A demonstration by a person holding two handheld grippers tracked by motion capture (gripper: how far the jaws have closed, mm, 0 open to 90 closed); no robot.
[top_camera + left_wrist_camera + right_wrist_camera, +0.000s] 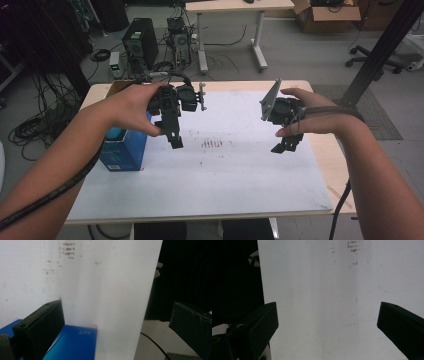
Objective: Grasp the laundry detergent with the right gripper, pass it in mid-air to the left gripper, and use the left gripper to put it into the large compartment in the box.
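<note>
A white sheet (225,170) with faint brown smudges (212,144) covers most of the wooden table (332,160). A blue box (125,150) stands at the sheet's left edge. A hand holds my left gripper (175,141) above the sheet, just right of the box, pointing down. In the left gripper view it (116,325) is open, with the blue box (72,345) below its jaws. Another hand holds my right gripper (287,145) over the sheet's right part. The right gripper view shows it (328,322) open over bare sheet (324,290), nothing between its jaws.
Beyond the table lie a computer tower (140,42), tangled cables (45,120), a second desk (235,7), a cardboard box (325,15) and a chair base (375,62). A black post (385,50) slants up at the far right.
</note>
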